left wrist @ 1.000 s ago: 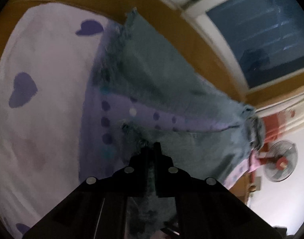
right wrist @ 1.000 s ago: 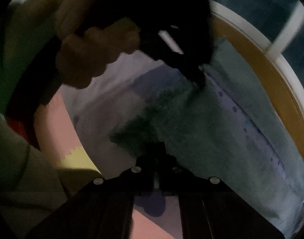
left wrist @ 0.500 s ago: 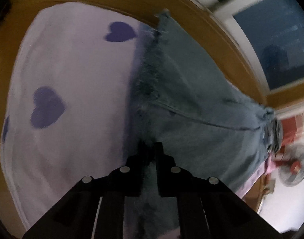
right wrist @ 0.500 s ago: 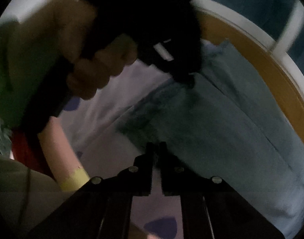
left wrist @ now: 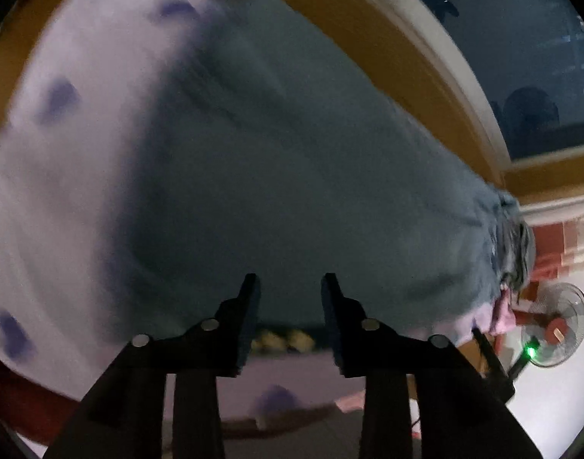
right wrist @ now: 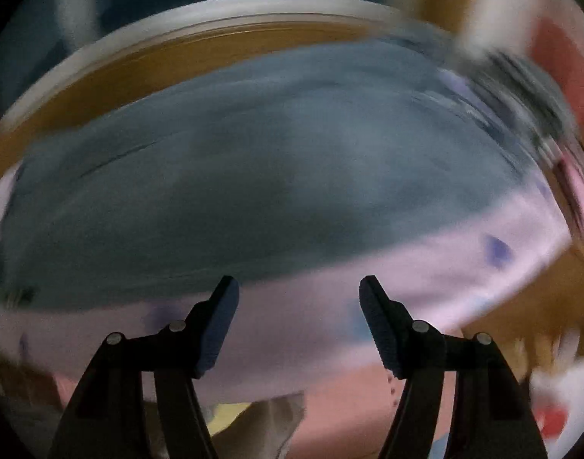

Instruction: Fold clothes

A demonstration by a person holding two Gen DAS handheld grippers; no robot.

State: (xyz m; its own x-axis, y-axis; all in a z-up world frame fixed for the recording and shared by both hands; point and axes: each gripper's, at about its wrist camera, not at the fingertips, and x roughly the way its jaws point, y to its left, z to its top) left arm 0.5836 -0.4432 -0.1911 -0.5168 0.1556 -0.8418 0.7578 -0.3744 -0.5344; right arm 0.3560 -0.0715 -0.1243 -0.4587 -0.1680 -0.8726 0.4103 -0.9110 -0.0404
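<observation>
We see the denim garment (left wrist: 292,176) lying folded flat on the heart-print bed sheet (left wrist: 62,176), running from 11 o'clock to 3 o'clock in the left view. The left gripper (left wrist: 290,287) and the right gripper (right wrist: 297,290) are both opening, nothing between their jaws. We judge the fold is laid; we should lift both clear without snagging, then regrasp at the short ends.

Blurred blue-grey denim garment (left wrist: 292,160) spread flat on white bedsheet with purple hearts (left wrist: 62,191); left gripper (left wrist: 290,287) fingers opening, nothing between; standing fan (left wrist: 560,329) at right
</observation>
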